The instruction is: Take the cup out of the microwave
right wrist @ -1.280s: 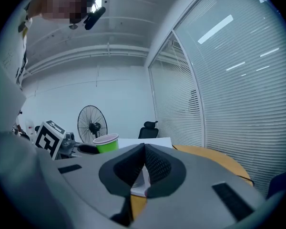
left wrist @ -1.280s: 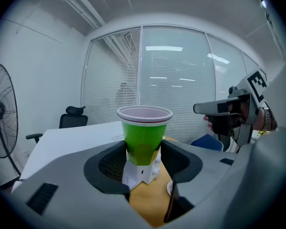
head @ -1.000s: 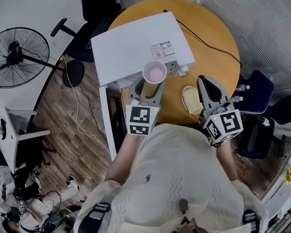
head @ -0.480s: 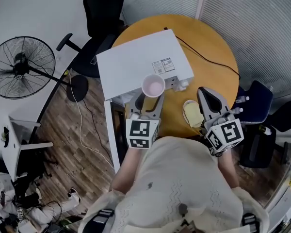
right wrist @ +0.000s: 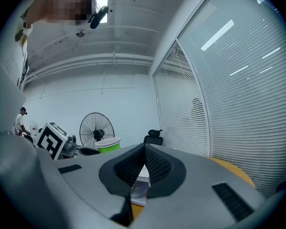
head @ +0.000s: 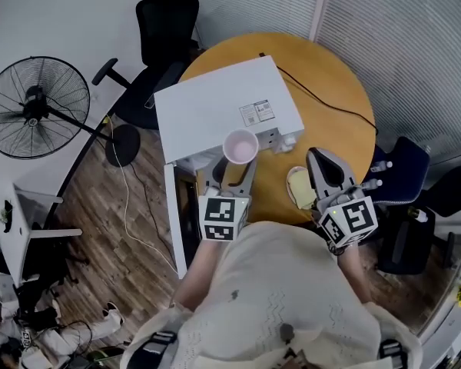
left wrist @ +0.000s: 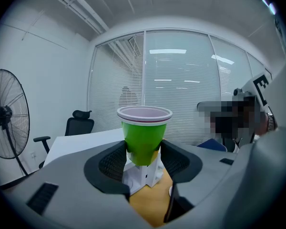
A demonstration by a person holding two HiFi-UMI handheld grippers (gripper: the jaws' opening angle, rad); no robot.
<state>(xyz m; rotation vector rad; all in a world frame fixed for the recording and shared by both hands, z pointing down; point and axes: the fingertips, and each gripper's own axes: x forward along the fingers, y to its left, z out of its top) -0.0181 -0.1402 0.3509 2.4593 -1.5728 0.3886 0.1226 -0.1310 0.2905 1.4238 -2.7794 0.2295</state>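
A green paper cup (left wrist: 144, 137) with a white rim and a pink inside stands upright between the pads of my left gripper (left wrist: 143, 159), which is shut on its lower part. In the head view the cup (head: 240, 146) is held at the front edge of the white microwave (head: 215, 106), just outside it, with the left gripper (head: 235, 169) below it. My right gripper (head: 320, 158) hovers over the table to the right, jaws together and empty. In the right gripper view its pads (right wrist: 155, 166) meet, and the cup (right wrist: 107, 145) shows at the left.
The microwave sits on a round wooden table (head: 330, 91), and its door (head: 171, 221) hangs open at the left. A pale yellow flat thing (head: 298, 187) lies by the right gripper. A black cable (head: 323, 98) crosses the table. A fan (head: 34, 106) and office chairs (head: 165, 14) stand around.
The head camera has shifted a little. The cup and both grippers keep about the same places by the microwave.
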